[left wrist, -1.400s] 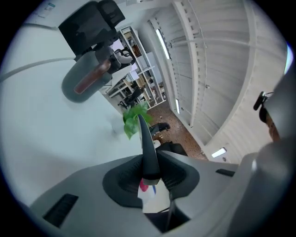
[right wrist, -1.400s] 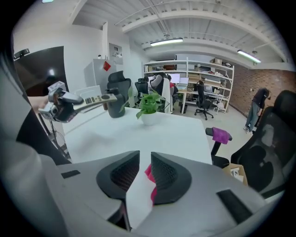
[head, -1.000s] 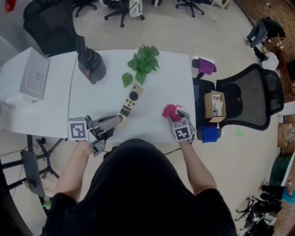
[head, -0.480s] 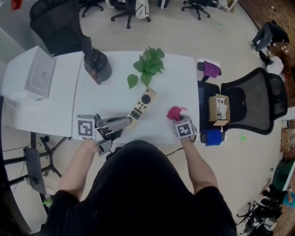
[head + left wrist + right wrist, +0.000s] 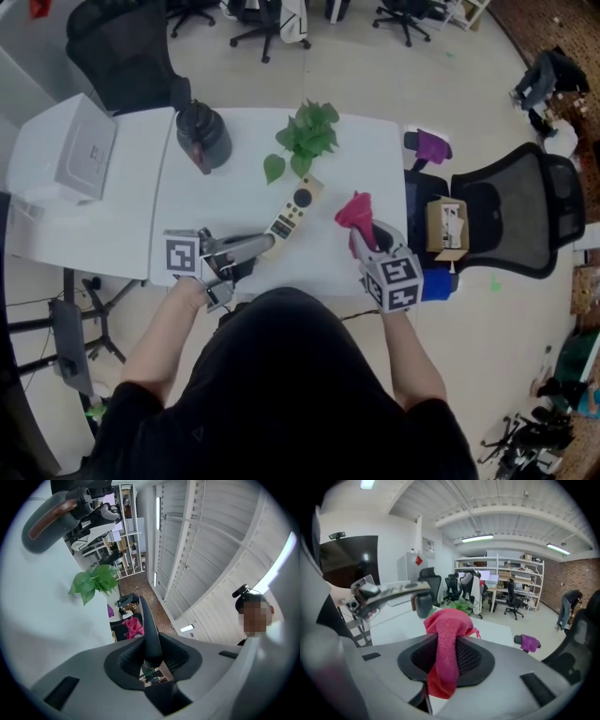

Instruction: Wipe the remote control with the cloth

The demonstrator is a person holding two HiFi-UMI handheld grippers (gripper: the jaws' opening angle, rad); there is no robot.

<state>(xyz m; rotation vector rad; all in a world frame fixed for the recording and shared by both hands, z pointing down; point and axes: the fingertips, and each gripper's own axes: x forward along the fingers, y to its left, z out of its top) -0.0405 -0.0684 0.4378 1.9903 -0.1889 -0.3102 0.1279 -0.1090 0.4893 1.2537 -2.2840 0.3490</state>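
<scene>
A long beige remote control (image 5: 298, 204) is held off the white table (image 5: 234, 187) by its near end, with my left gripper (image 5: 266, 245) shut on it. In the left gripper view the remote (image 5: 147, 630) shows edge-on as a dark blade between the left gripper's (image 5: 151, 660) jaws. A pink cloth (image 5: 356, 209) hangs bunched above the table's right part. The right gripper (image 5: 364, 234) has its jaws closing tight on it. In the right gripper view the cloth (image 5: 445, 625) drapes between the pads of the right gripper (image 5: 447, 660), with the remote (image 5: 404, 588) ahead at left.
A black kettle (image 5: 202, 136) and a green potted plant (image 5: 307, 136) stand at the table's far side. A white box (image 5: 84, 155) sits on the left desk. A black mesh chair (image 5: 511, 211) with a cardboard box (image 5: 448, 220) stands right of the table.
The right gripper has closed on the pink cloth and lifted it off the table, moving it up and forward. The left gripper still holds the remote, shifted a little right.
</scene>
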